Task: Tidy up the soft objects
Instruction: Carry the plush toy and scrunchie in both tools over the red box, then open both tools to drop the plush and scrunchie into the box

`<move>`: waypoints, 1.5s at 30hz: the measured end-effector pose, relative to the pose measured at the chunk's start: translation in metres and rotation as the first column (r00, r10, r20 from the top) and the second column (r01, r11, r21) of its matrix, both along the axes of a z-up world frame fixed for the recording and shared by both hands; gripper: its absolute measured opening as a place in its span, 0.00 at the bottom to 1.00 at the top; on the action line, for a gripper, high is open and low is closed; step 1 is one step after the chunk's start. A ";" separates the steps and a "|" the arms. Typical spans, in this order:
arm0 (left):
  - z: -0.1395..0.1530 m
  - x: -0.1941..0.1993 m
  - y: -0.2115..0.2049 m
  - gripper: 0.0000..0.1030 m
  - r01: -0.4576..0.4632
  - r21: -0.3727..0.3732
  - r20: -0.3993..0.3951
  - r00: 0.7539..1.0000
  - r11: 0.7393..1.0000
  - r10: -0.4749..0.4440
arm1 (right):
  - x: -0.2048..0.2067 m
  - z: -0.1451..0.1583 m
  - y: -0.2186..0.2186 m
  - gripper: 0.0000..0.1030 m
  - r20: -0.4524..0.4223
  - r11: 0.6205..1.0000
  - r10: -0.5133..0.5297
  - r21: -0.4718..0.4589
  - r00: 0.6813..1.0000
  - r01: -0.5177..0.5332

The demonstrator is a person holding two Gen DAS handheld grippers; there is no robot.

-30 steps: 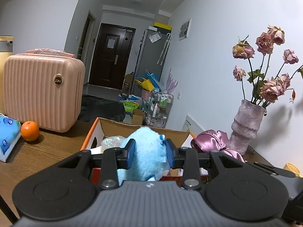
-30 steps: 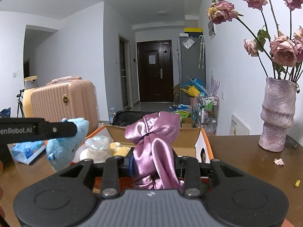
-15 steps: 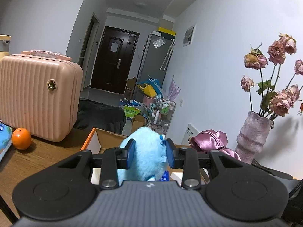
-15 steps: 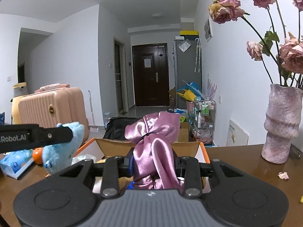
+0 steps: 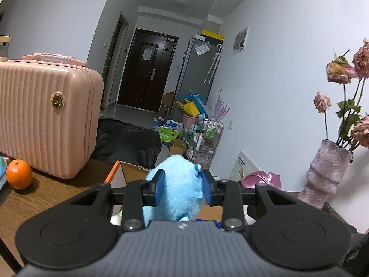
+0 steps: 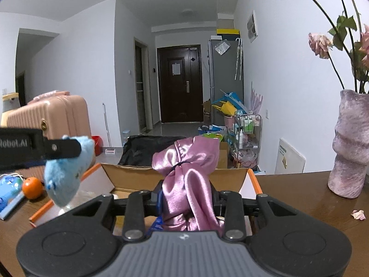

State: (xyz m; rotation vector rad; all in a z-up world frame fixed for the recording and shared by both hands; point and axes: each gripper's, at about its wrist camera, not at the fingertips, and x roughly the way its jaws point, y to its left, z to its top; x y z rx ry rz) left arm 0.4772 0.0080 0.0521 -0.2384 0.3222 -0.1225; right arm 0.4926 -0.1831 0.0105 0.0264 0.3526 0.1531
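Observation:
My left gripper (image 5: 183,188) is shut on a fluffy light-blue plush toy (image 5: 177,191) and holds it above the open cardboard box (image 5: 129,173). The plush also shows in the right wrist view (image 6: 66,170), hanging from the left gripper at the box's left side. My right gripper (image 6: 188,198) is shut on a shiny pink satin cloth bundle (image 6: 191,173), held over the near part of the cardboard box (image 6: 175,180). The pink satin cloth also shows in the left wrist view (image 5: 263,180).
A pink ribbed suitcase (image 5: 43,115) and an orange (image 5: 19,177) stand on the wooden table (image 5: 53,194) at left. A mauve vase (image 6: 350,143) with dried roses stands at right. A blue tissue pack (image 6: 9,189) lies far left. A fallen petal (image 6: 358,214) lies near the vase.
Both grippers have moved forward and up over the box with their loads; the suitcase and vase look nearer. Both grips are unchanged.

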 end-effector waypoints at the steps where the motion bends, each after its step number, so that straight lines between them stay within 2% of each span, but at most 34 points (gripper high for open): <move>1: -0.001 0.003 -0.001 0.33 -0.002 0.005 0.000 1.000 1.000 0.002 | 0.004 -0.002 -0.001 0.32 -0.004 1.000 -0.003 0.003 1.000 0.003; 14: -0.017 0.044 -0.014 0.33 -0.016 0.087 -0.009 1.000 0.996 0.017 | 0.026 -0.019 -0.004 0.32 -0.051 1.000 -0.029 0.010 0.998 0.030; 24: -0.030 0.047 -0.023 0.36 -0.005 0.142 -0.015 1.000 0.990 0.007 | 0.032 -0.026 0.000 0.35 -0.085 0.999 -0.031 -0.013 0.996 0.030; 27: -0.030 0.048 -0.020 0.51 -0.009 0.127 -0.026 1.000 0.992 0.012 | 0.033 -0.028 -0.001 0.40 -0.101 0.999 -0.034 -0.009 0.994 0.033; 29: -0.030 0.049 -0.017 0.68 -0.018 0.111 -0.035 0.999 0.994 0.022 | 0.034 -0.029 -0.002 0.42 -0.107 0.999 -0.037 -0.005 0.994 0.037; 31: -0.030 0.049 -0.012 0.80 -0.037 0.098 -0.039 0.998 0.995 0.041 | 0.033 -0.029 -0.003 0.55 -0.112 0.999 -0.036 0.003 0.993 0.037; 32: -0.029 0.049 -0.011 0.86 -0.049 0.098 -0.041 0.998 0.994 0.053 | 0.033 -0.029 -0.003 0.70 -0.111 0.999 -0.044 0.004 0.993 0.044; 33: -0.029 0.049 -0.009 0.88 -0.060 0.096 -0.041 0.997 0.994 0.064 | 0.031 -0.029 -0.005 0.83 -0.109 0.999 -0.051 0.002 0.993 0.051; 36: -0.027 0.047 -0.005 1.00 -0.082 0.084 -0.034 0.996 0.993 0.085 | 0.029 -0.027 -0.007 0.94 -0.100 0.998 -0.065 0.003 0.993 0.066; 38: -0.026 0.045 -0.002 1.00 -0.096 0.079 -0.035 0.995 0.992 0.099 | 0.029 -0.027 -0.007 1.00 -0.101 0.997 -0.076 0.003 0.992 0.077; 45: -0.024 0.044 0.003 1.00 -0.108 0.072 -0.057 0.992 0.992 0.112 | 0.030 -0.025 -0.010 1.00 -0.110 0.996 -0.087 0.003 0.990 0.088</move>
